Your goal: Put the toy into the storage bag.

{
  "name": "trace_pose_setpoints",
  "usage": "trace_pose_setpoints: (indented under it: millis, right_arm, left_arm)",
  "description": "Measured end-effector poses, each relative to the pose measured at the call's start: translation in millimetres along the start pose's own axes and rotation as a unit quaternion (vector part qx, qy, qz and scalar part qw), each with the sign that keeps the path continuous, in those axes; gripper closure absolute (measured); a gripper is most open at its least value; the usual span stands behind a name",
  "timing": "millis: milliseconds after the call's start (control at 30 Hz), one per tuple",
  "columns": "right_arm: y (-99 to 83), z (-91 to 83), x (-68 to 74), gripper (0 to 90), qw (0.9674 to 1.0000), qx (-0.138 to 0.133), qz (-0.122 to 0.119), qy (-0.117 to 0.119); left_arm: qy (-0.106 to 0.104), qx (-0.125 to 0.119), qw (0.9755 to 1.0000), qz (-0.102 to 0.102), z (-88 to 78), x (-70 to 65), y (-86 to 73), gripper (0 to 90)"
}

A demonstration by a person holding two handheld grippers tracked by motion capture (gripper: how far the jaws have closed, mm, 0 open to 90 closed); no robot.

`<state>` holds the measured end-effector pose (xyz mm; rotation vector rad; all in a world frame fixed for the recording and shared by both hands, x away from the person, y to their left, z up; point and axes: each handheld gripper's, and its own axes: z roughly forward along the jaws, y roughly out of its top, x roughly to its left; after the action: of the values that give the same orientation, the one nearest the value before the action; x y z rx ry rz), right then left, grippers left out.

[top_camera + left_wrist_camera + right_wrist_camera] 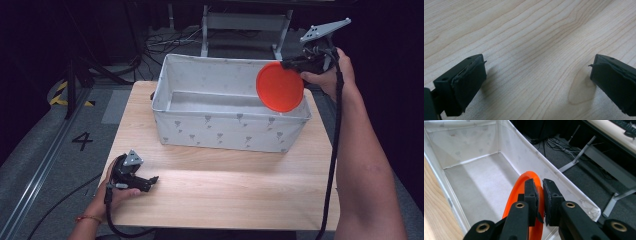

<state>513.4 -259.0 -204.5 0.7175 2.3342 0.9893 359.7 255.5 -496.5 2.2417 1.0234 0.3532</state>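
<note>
An orange plate (279, 87) hangs on edge above the right end of a white fabric bin (200, 127), pinched at its rim by my right gripper (296, 65). In the right gripper view the plate (516, 195) sits between the two jaws of the gripper (540, 195), over the bin's bare floor (481, 187). My left gripper (150, 182) rests low at the table's front left, its jaws wide apart. In the left gripper view the gripper (537, 75) has only wood grain between its pads.
The bin stands on a light wooden table (225, 190), with bare wood in front of it. Beyond the table are a dark floor, cables (165, 42) and grey metal stand legs (576, 157). A grey floor strip marked 4 (82, 141) lies at the left.
</note>
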Motion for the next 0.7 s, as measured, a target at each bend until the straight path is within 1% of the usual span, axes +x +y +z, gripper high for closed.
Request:
trace_pose_setpoints:
  millis: [67,100,200,233,333,367,400,433,467,500,533,600,700]
  right_arm:
    - [-2.1,3.1,-0.6,82.6,1.0000,0.003,-0.004,0.004]
    - [-6.4,8.4,-1.7,82.6,0.9999,0.008,-0.007,0.011]
    - [-14.9,16.6,-2.0,82.6,0.9992,0.016,-0.023,0.030]
    - [-16.9,18.6,-1.8,82.6,0.9987,0.021,-0.029,0.035]
    - [-26.0,27.6,1.0,82.6,0.9958,0.048,-0.050,0.060]
    - [-26.0,27.6,1.0,82.6,0.9958,0.048,-0.050,0.060]
    - [-32.4,33.2,3.2,82.6,0.9936,0.064,-0.060,0.071]
    - [-34.4,34.6,3.4,82.6,0.9927,0.069,-0.064,0.076]
    - [-37.1,36.3,4.1,82.6,0.9917,0.074,-0.067,0.081]
    - [-37.1,36.3,4.1,82.6,0.9917,0.074,-0.067,0.081]
    - [-42.2,40.2,5.9,82.6,0.9894,0.087,-0.072,0.092]
    - [-46.0,44.3,8.6,82.6,0.9861,0.104,-0.081,0.101]
    - [-46.0,47.7,11.4,82.6,0.9822,0.118,-0.092,0.114]
  left_arm:
    - [-0.001,0.001,1.0000,-0.001,-0.1,-0.3,-0.1,0.7]
    - [0.001,0.000,1.0000,0.000,0.0,-0.1,0.0,0.7]
    - [0.001,0.001,1.0000,-0.002,-0.2,-0.6,-0.2,0.7]
    - [0.001,0.001,1.0000,-0.003,-0.2,-0.7,-0.3,0.7]
    - [0.002,0.001,1.0000,-0.003,-0.5,-1.0,-0.5,0.7]
    - [0.002,0.001,1.0000,-0.003,-0.5,-1.0,-0.5,0.8]
    - [0.002,0.001,1.0000,-0.004,-0.7,-1.1,-0.6,0.8]
    - [0.002,0.001,1.0000,-0.007,-0.7,-1.5,-1.0,0.8]
    - [0.002,0.001,1.0000,-0.006,-0.8,-1.3,-0.9,0.8]
    - [0.002,0.001,1.0000,-0.006,-0.8,-1.3,-0.9,0.8]
    - [0.002,0.001,1.0000,-0.006,-0.8,-1.2,-0.9,0.8]
    - [0.003,0.002,1.0000,-0.004,-0.9,-1.1,-0.9,0.8]
    - [0.002,0.001,1.0000,-0.006,-0.8,-1.2,-0.9,0.8]
